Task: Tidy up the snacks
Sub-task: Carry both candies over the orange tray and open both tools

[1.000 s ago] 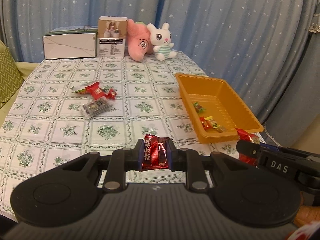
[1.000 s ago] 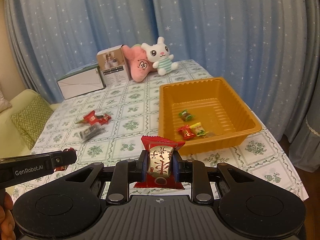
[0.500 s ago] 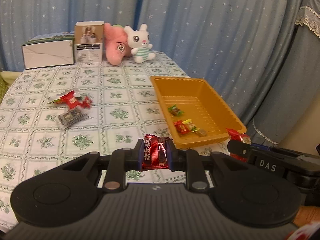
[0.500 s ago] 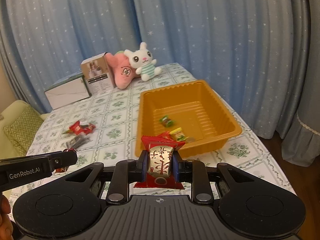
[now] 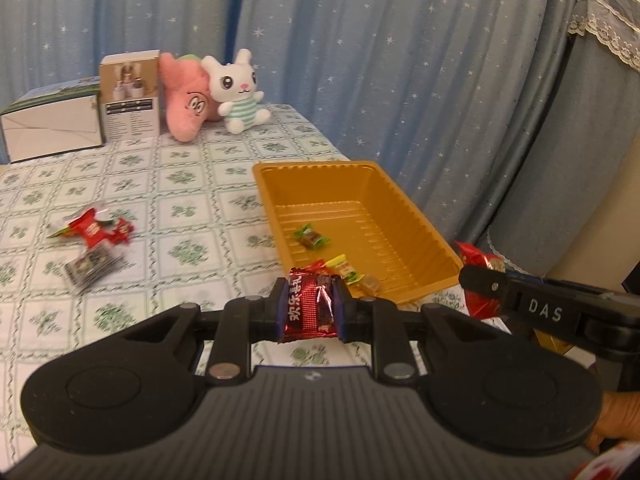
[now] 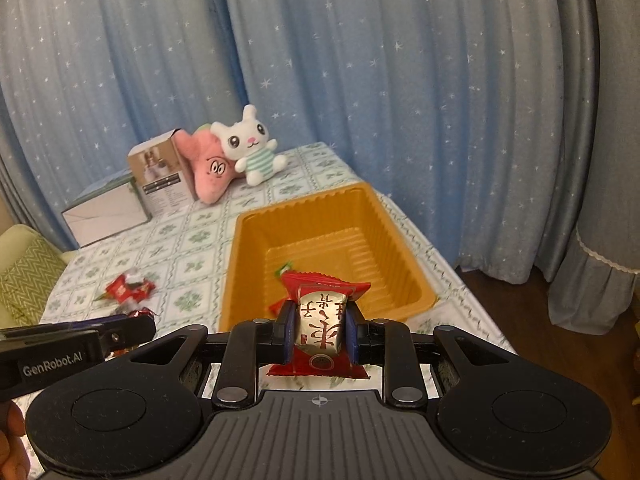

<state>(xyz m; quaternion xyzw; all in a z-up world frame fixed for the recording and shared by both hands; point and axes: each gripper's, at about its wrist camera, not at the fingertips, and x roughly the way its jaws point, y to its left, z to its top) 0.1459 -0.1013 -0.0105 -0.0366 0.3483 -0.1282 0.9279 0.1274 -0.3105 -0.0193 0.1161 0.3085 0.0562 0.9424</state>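
The orange ribbed plastic tray [image 6: 384, 240] lies directly ahead of the right tool [image 6: 320, 330], clamped on a red-and-gold foil snack packet [image 6: 320, 320], while the left tool [image 5: 310, 308], clamped on a dark red foil candy [image 5: 308, 306], is offset beside the tray's near-left corner.

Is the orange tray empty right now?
No, the orange tray already holds a few wrapped candies, including a green-wrapped candy on its ribbed floor.

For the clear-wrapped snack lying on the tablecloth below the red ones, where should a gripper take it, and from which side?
Probably across its short width at the middle, coming from above. The clear-wrapped snack lies flat on the tablecloth, a long packet angled across the squares, so its long edges offer the narrowest span. The red snacks sit close by its far side, so keep the fingers clear of them. The picture is blurred there, so finer detail is unclear.
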